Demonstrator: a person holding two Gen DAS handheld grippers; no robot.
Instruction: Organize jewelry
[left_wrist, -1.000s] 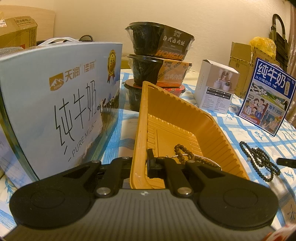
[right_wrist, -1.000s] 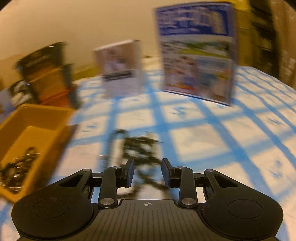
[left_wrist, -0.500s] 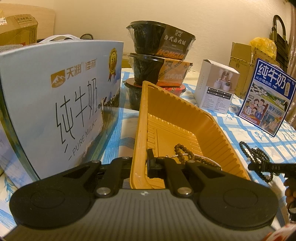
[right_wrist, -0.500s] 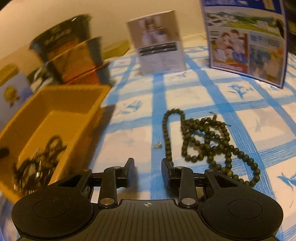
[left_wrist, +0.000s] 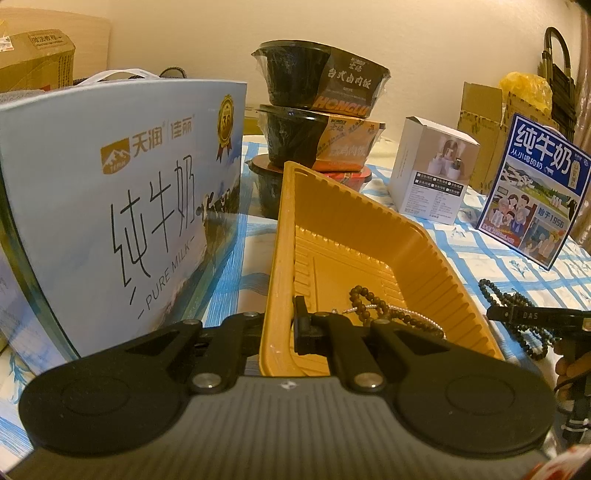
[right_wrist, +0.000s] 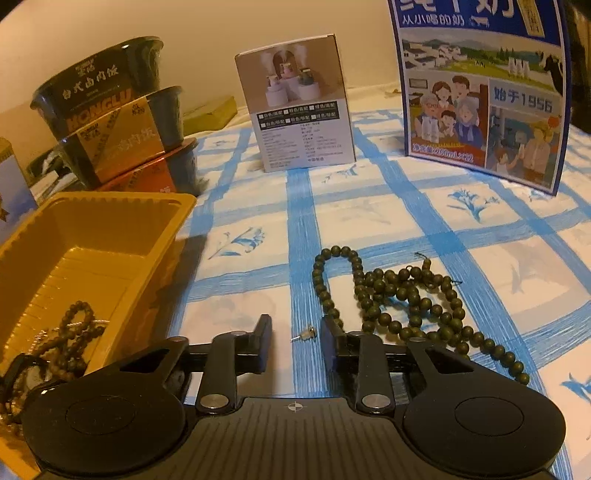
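Note:
My left gripper (left_wrist: 286, 326) is shut on the near wall of the yellow tray (left_wrist: 354, 236), one finger outside and one inside. In the tray lie a brown bead bracelet (left_wrist: 369, 302) and a thin silver chain (left_wrist: 417, 317). On the blue-checked cloth lies a long string of dark green beads (right_wrist: 399, 295). A tiny silver ear stud (right_wrist: 306, 331) lies just left of the string. My right gripper (right_wrist: 295, 332) is low over the cloth. Its jaws are closing with the stud between them, and a gap shows on both sides. The tray (right_wrist: 110, 221) stands to its left.
A large pale blue milk box (left_wrist: 110, 203) stands close on the tray's left. Three stacked food bowls (left_wrist: 317, 122) sit behind the tray. A white product box (right_wrist: 299, 110) and a blue milk carton (right_wrist: 480, 92) stand farther back. Cardboard boxes (left_wrist: 480, 122) line the wall.
My right gripper has come down and closer to the cloth until the ear stud lies between its jaws, which have narrowed. My left gripper and the tray have not moved.

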